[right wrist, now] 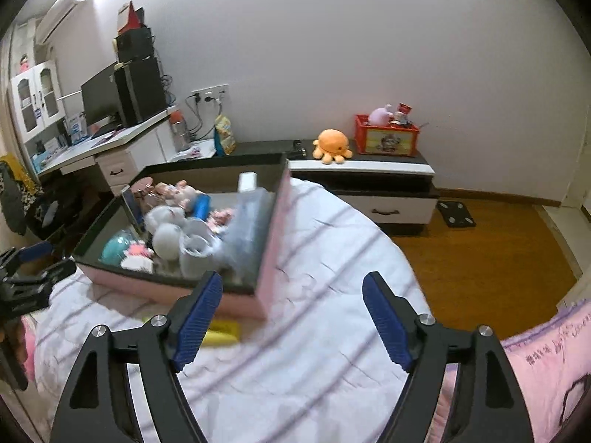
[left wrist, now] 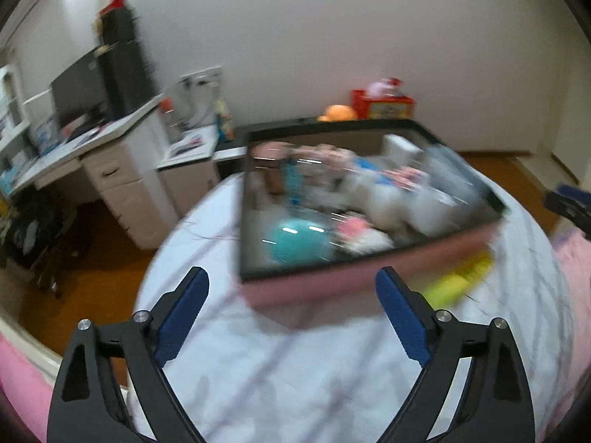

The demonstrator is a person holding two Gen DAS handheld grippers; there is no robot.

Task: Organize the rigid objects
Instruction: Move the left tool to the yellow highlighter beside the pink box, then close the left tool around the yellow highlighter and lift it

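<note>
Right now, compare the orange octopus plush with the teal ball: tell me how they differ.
The orange octopus plush sits out on the low cabinet by the wall; the teal ball lies inside the pink box on the bed. The plush has stubby legs spreading from a rounded head; the ball is plain and smooth, with a glossy shine. The plush stands alone; the ball is crowded among other toys. Both are rounded and brightly coloured.

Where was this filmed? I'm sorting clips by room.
Most likely a bedroom: a bed with striped bedding, a desk with a monitor, and a low cabinet holding a plush octopus.
</note>
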